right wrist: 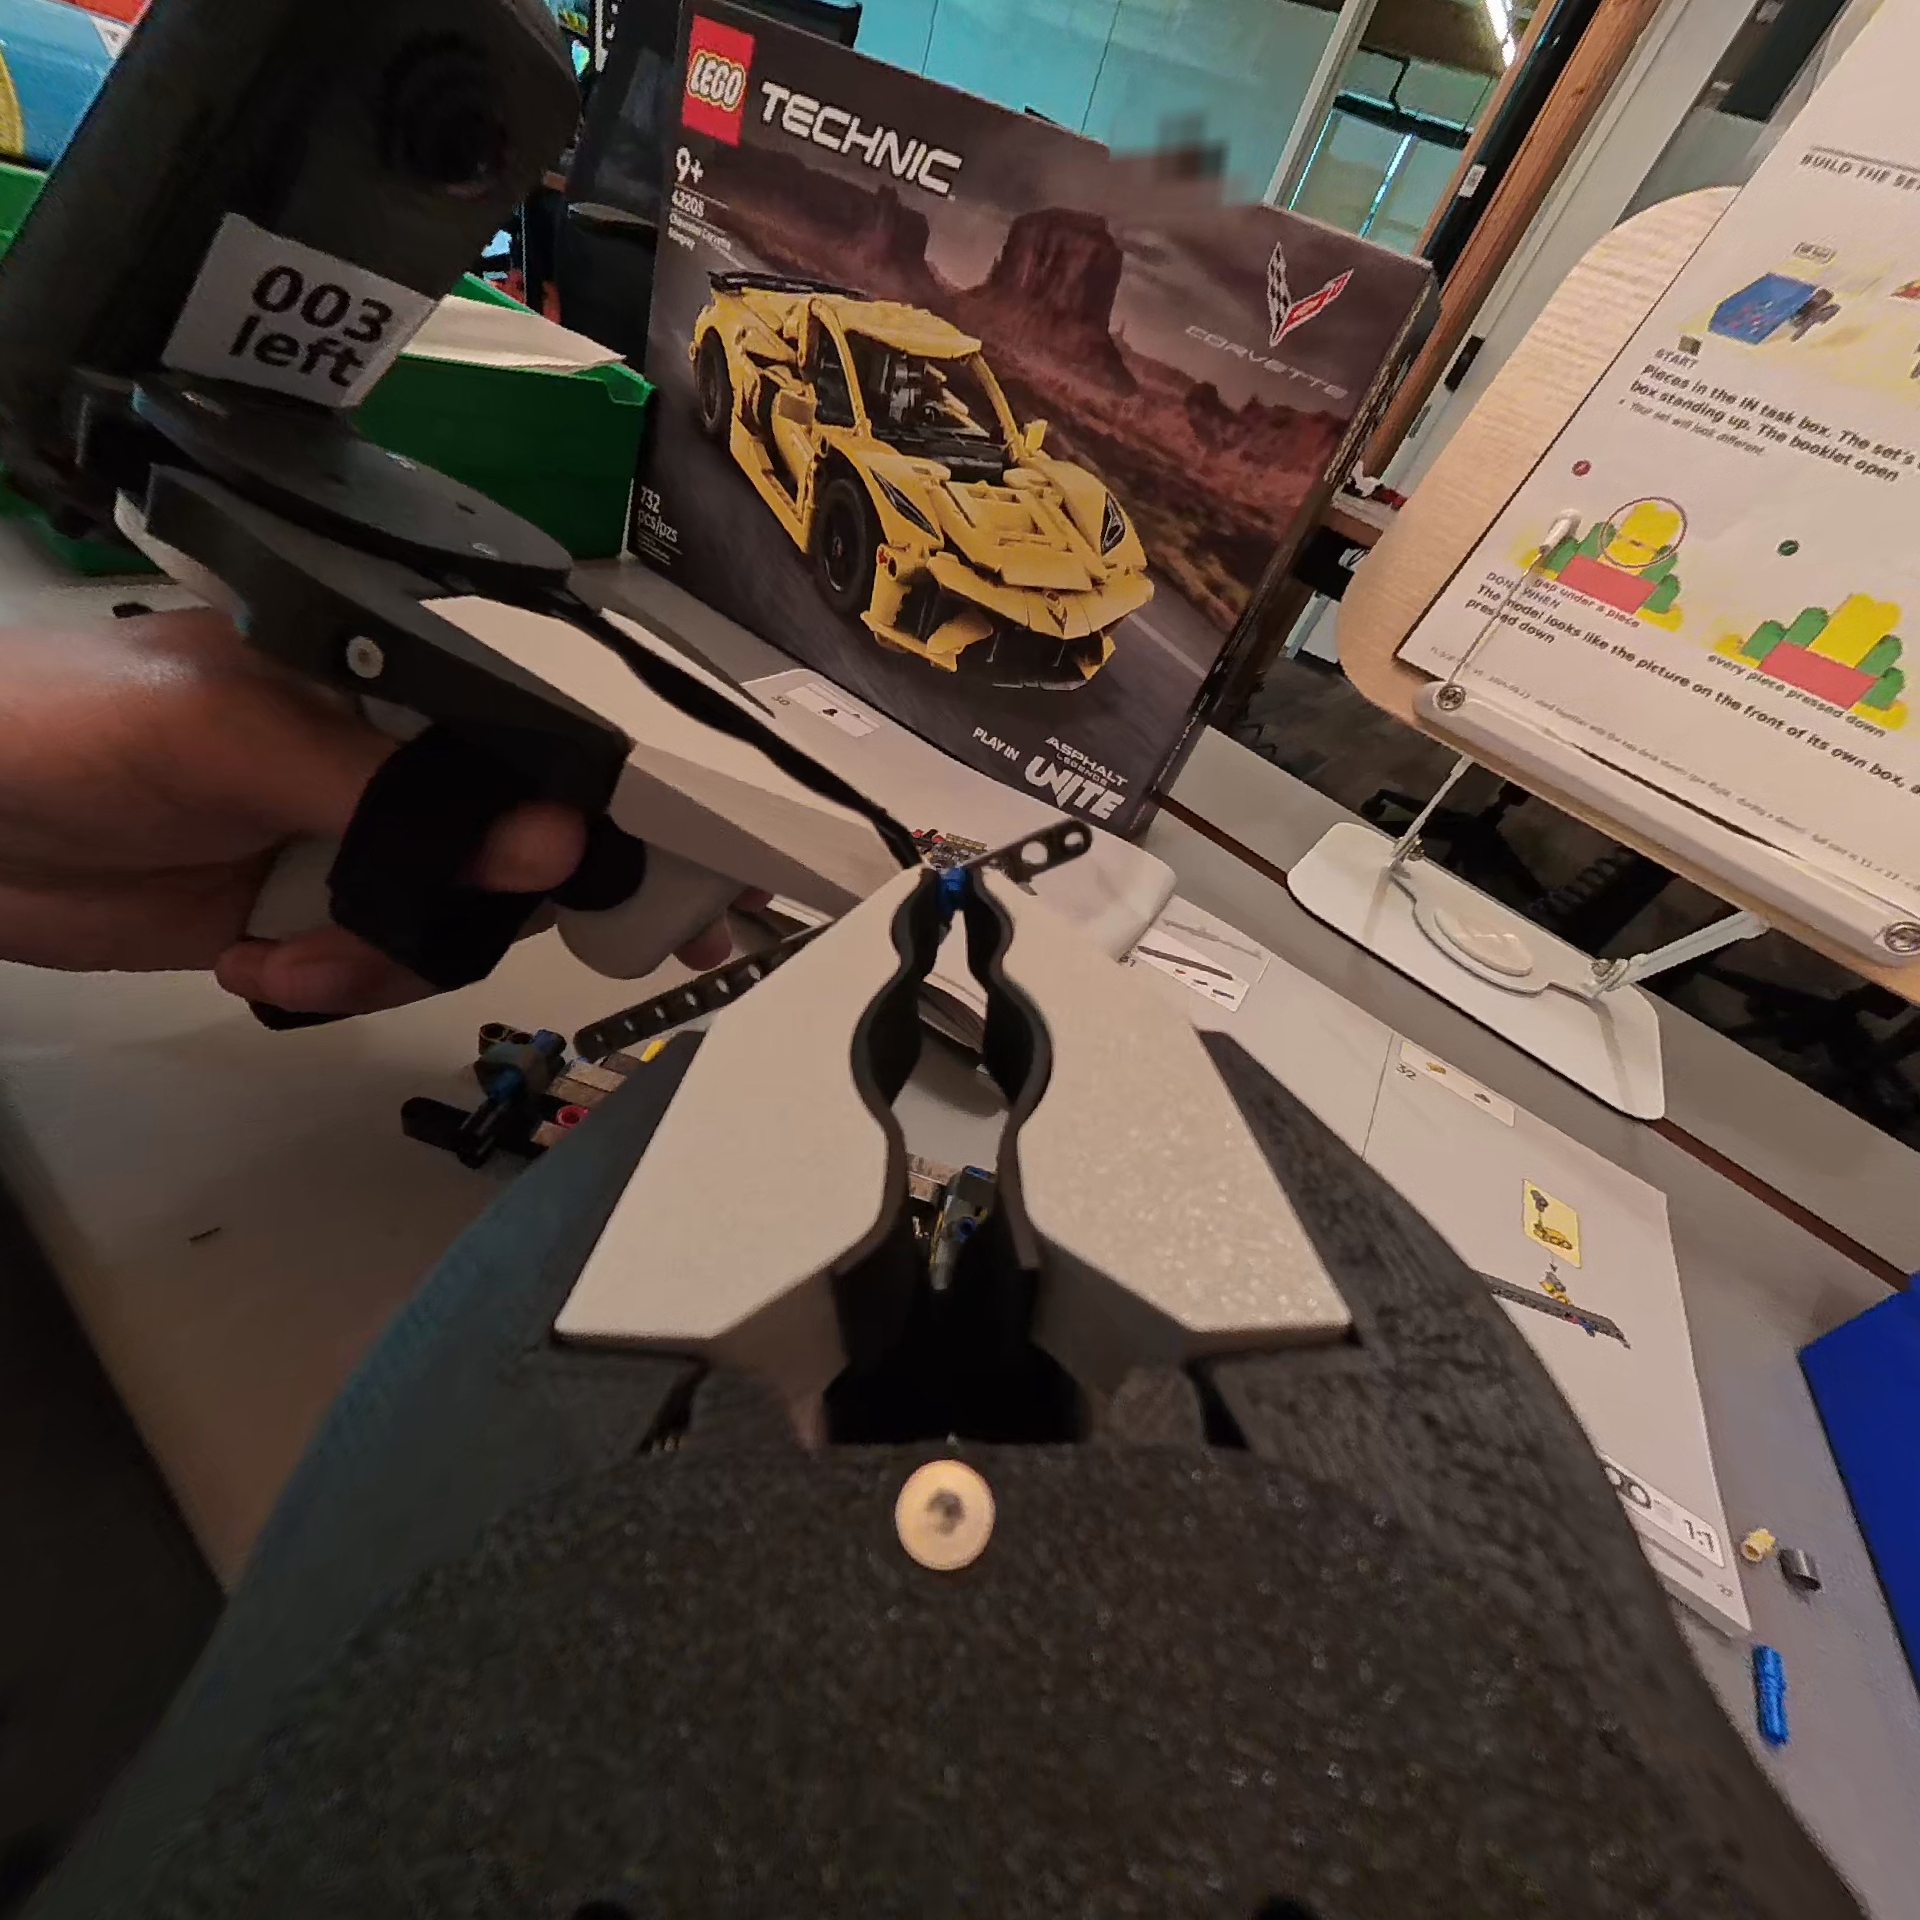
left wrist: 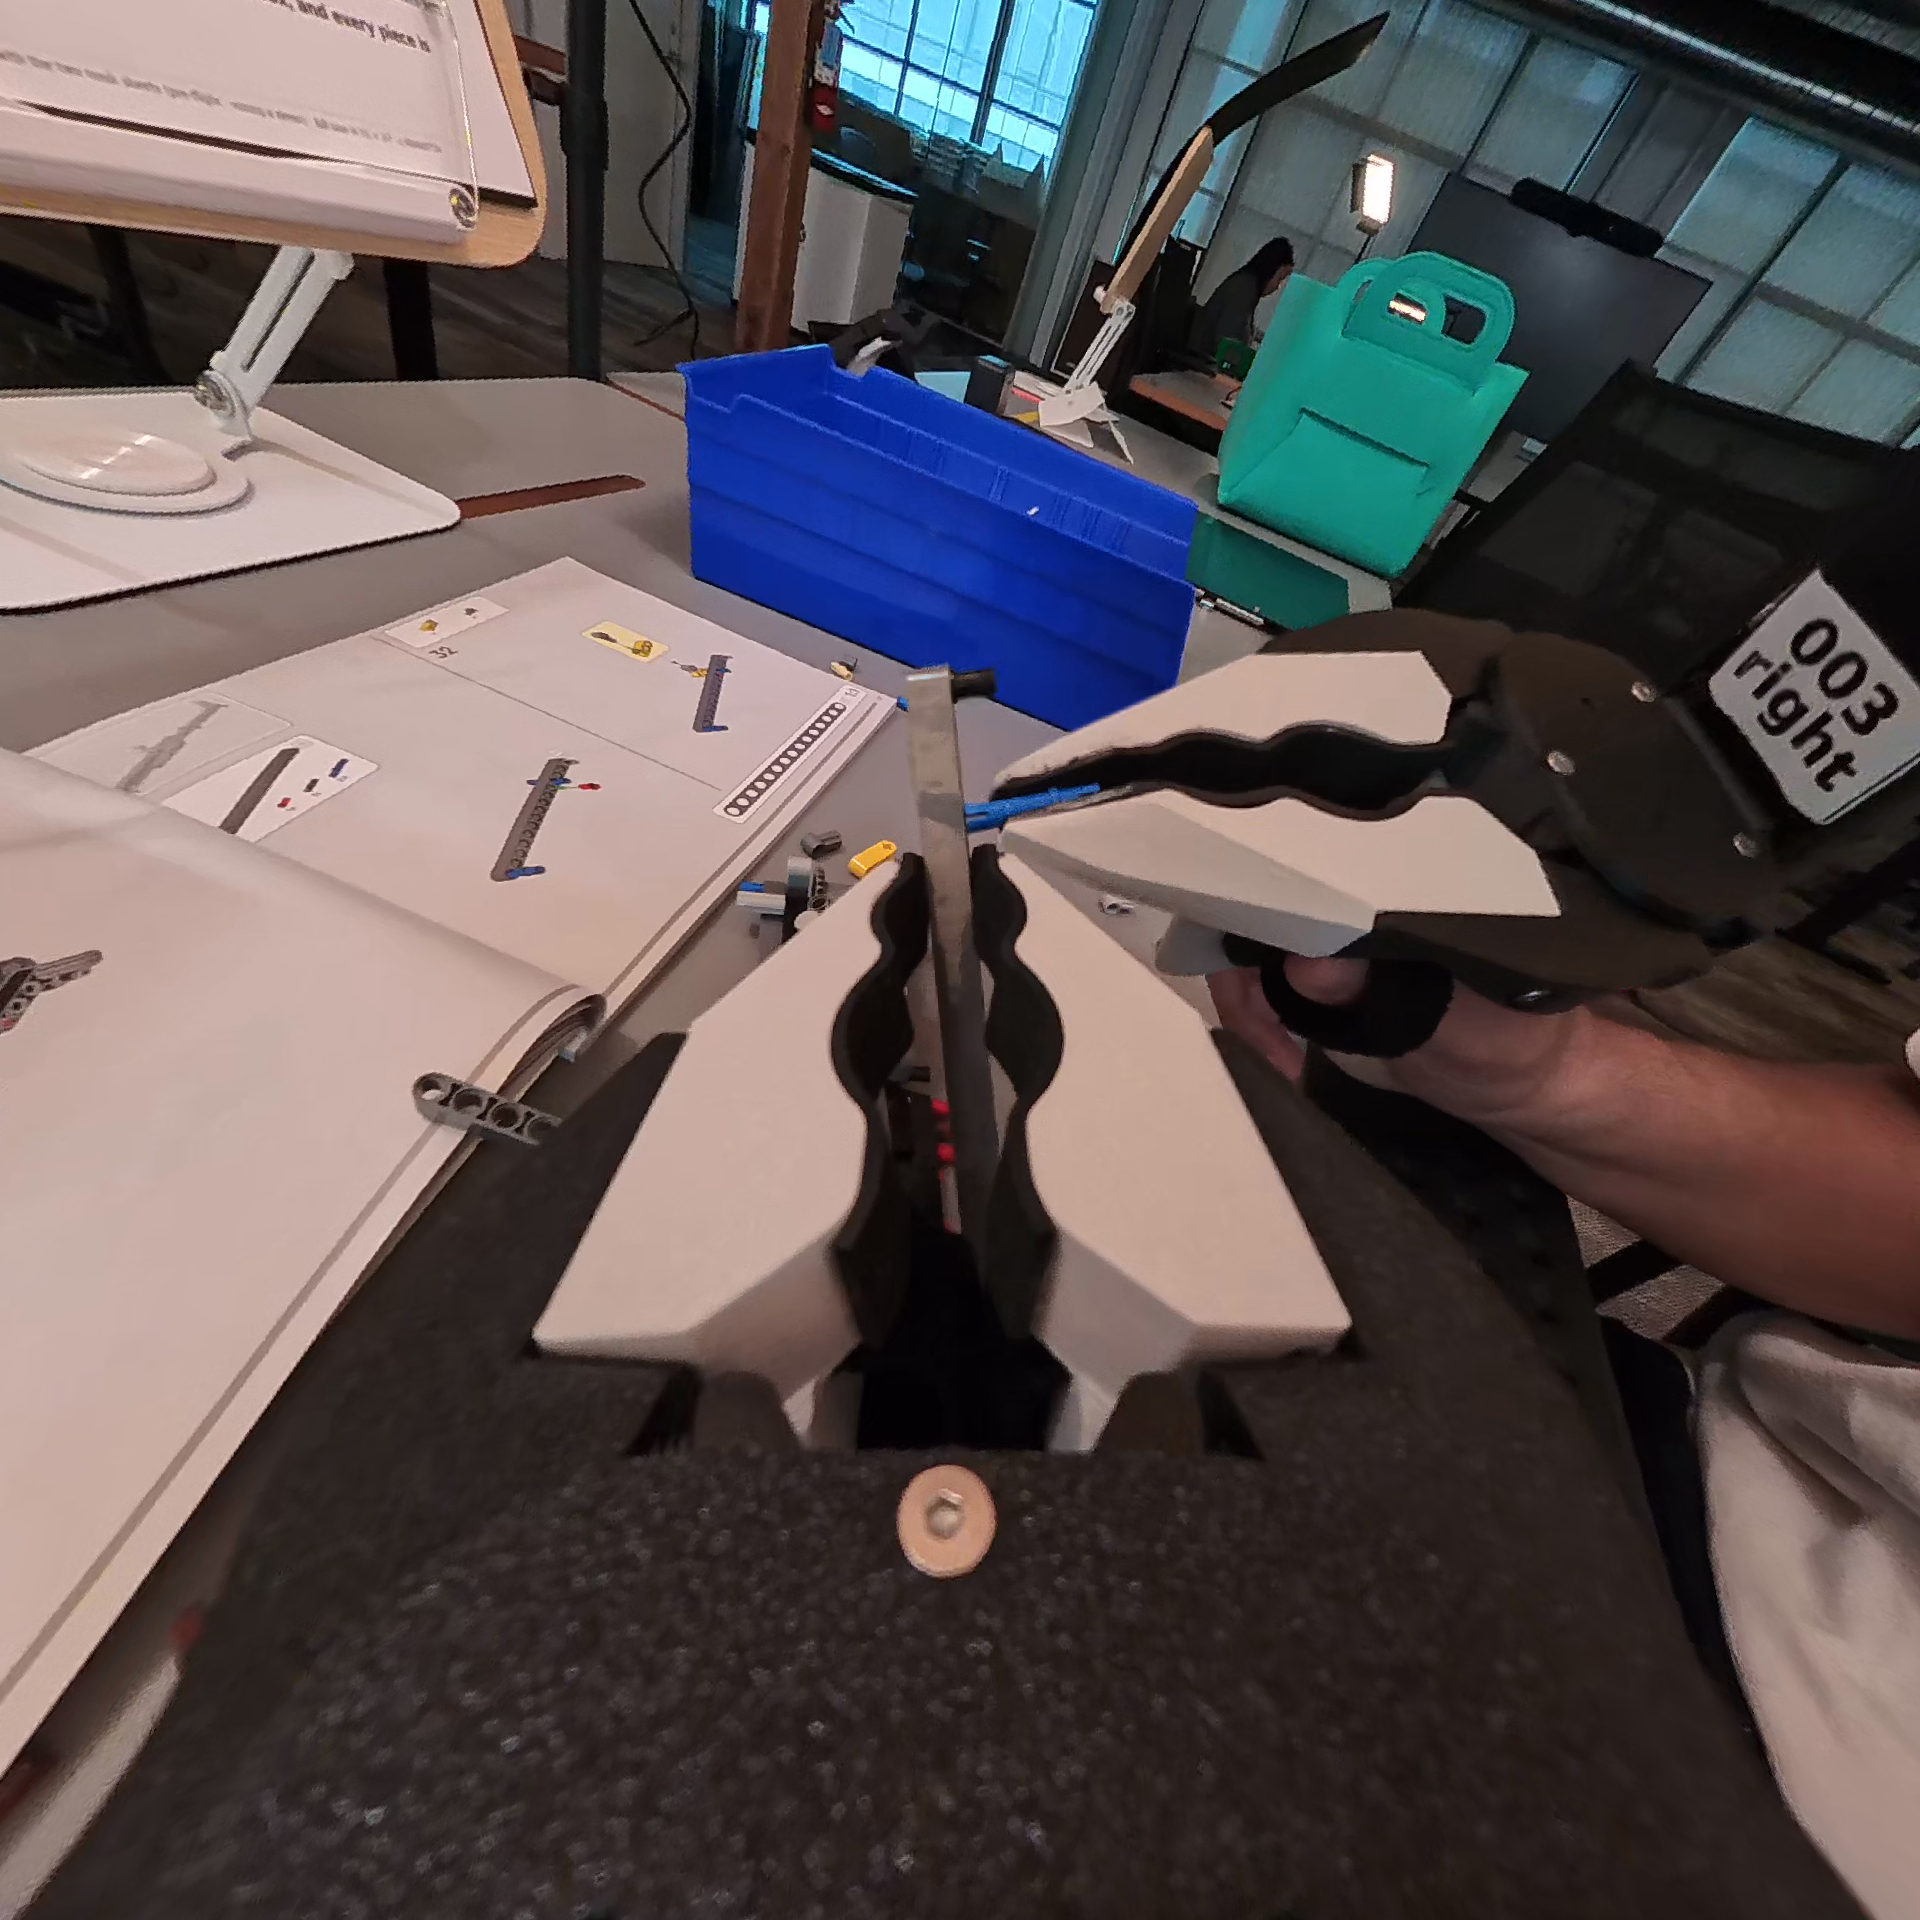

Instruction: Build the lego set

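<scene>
An instruction booklet lies open on the grey table beside a blue bin. Above it, the left gripper clamps a long grey beam upright. The right gripper pinches a small blue pin against the beam's side.

A workshop or lab in an open industrial hall; tall gridded windows and a timber post stand behind a grey bench; instruction sheets sit on stands; a blue bin and green bins hold parts; more benches beyond.
</scene>
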A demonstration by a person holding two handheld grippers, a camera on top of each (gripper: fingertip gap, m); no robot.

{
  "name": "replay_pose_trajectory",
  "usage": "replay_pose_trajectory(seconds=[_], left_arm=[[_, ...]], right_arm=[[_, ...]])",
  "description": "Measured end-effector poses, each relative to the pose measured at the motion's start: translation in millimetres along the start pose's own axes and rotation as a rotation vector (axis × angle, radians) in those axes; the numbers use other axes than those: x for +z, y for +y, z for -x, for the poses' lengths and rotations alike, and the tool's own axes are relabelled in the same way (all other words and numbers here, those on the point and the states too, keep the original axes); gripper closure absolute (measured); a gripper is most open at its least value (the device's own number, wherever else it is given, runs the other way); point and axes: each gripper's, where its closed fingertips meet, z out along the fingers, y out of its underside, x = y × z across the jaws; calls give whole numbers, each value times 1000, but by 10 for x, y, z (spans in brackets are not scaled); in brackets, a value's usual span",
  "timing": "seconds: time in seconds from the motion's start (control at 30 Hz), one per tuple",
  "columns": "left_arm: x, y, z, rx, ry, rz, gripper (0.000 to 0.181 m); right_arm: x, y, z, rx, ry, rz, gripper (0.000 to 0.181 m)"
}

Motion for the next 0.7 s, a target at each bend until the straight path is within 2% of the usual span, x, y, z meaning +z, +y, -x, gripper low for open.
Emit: replay_pose_trajectory(seconds=[0.3, 0.5, 0.7], left_arm=[[-5, -12, -3, 45, -20, -8, 174], [-12, -51, -30, 278, -123, -28, 174], [-25, -90, -74, 345, -140, -56, 174]], right_arm=[[1, 6, -7, -12, 13, -12, 177], [-46, -33, -13, -59, 48, -52, 177], [-63, -78, -11, 189, -30, -112, 178]])
